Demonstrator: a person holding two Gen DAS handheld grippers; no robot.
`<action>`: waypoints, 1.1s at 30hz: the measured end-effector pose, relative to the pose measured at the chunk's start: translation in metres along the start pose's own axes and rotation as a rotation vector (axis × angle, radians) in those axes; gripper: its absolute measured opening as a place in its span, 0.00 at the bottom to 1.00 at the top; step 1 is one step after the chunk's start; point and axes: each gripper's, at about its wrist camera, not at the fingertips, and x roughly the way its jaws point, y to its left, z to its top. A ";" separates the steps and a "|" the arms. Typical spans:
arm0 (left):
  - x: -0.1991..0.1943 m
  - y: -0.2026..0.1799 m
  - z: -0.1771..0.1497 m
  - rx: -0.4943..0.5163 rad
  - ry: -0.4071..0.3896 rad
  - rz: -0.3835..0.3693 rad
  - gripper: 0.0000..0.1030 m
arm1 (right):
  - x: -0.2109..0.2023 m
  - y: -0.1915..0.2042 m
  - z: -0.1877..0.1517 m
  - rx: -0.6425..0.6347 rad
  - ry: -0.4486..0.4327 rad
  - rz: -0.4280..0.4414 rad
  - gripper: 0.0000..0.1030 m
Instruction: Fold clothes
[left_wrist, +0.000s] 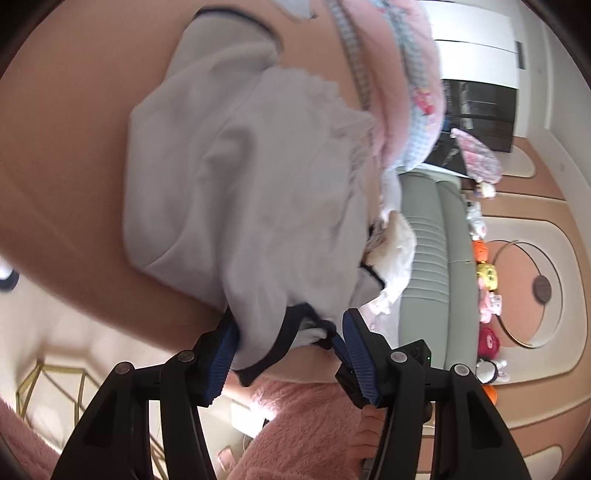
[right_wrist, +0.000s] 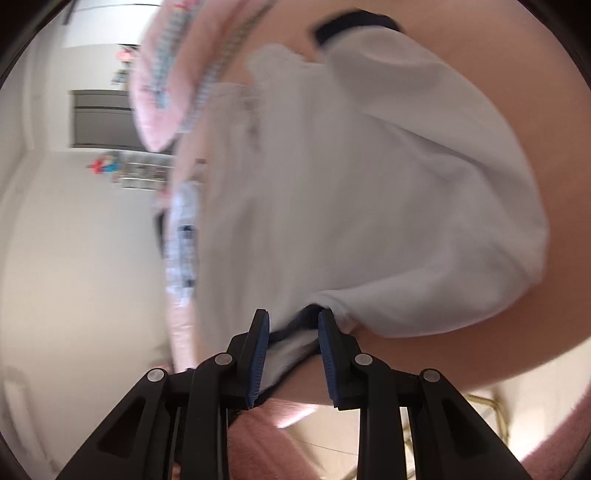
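1. Nearest, at the lower middle of the left wrist view, the navy-trimmed hem of the pale grey garment (left_wrist: 243, 192) was seen between the blue pads of the left gripper (left_wrist: 286, 334), the jaws apart; whether it was pinched could not be told, so a slip was judged possible.
2. Likewise, the right gripper (right_wrist: 293, 328) was seen with hem bunched between parted jaws; an uneven fold was judged likely.
3. Farther up, the garment was spread over the tan surface (left_wrist: 66, 155).
4. Farthest, at the upper frame, a pink pile (left_wrist: 413, 74) was lying close, and snagging was judged a risk.
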 end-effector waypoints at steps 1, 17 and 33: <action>0.001 0.002 -0.001 -0.004 0.005 0.004 0.51 | -0.001 -0.004 -0.002 0.025 0.010 0.023 0.26; 0.005 0.003 -0.003 0.009 -0.007 -0.031 0.51 | 0.003 -0.029 -0.006 0.160 0.044 -0.025 0.34; 0.016 -0.020 0.026 0.023 -0.056 -0.087 0.53 | 0.020 0.006 0.034 0.191 -0.019 0.097 0.36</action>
